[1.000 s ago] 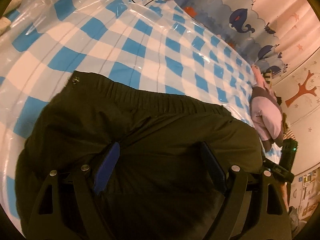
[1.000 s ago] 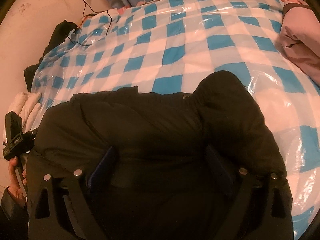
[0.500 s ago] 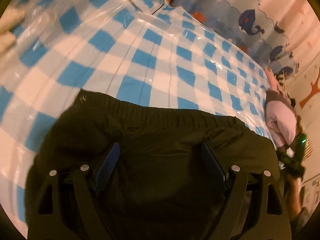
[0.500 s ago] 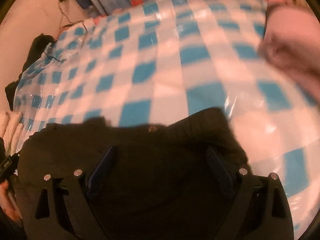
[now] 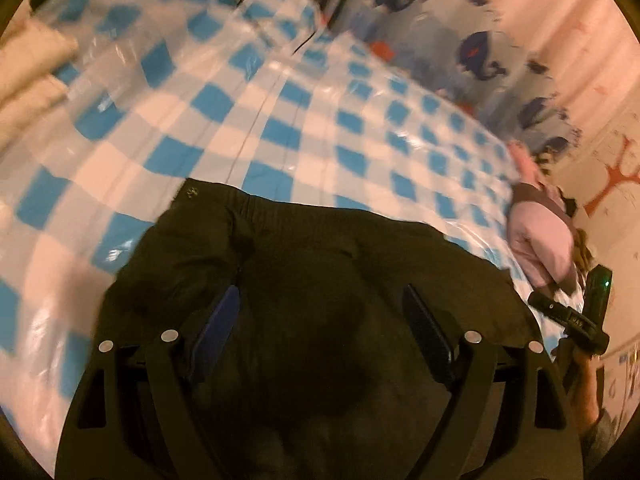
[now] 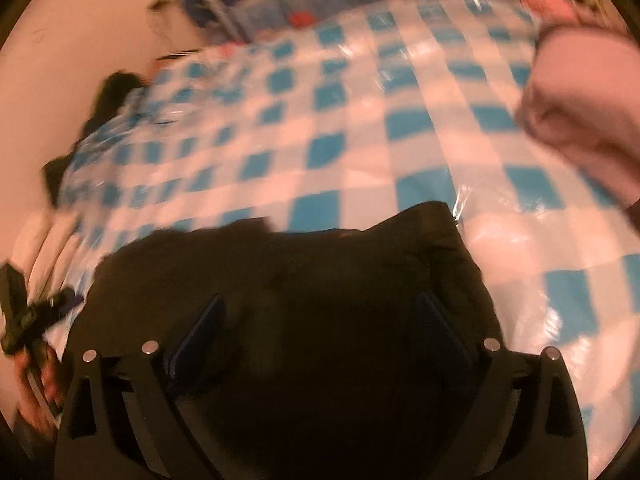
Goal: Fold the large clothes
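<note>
Broadly, bed: the blue-and-white checked cover (image 5: 280, 136), under clear plastic, served as the folding surface.
Garment: dark trousers (image 5: 320, 280) lay flat on the near part of the cover, directly under both grippers; they filled the lower half of each wrist view.
Long axis: judging by the elastic waistband (image 5: 320, 212) running left to right across the far edge, the length of the trousers probably ran from that band back toward the person; the legs were out of sight.
Other clothing: a pink garment (image 6: 580, 100) sat well apart to the right.
Left gripper: the left gripper (image 5: 320, 320) hung over the cloth with fingers spread wide and nothing between them.
Right gripper: the right gripper (image 6: 320, 320) likewise stood spread and empty above the dark fabric, with a humped fold (image 6: 432, 232) ahead of it.
Step in hand: reaching for a hold, I would judge.
Doing it well: take matching points on both sides, pinch all layers together, and flatten that hump first, or the crease would likely set crooked.
</note>
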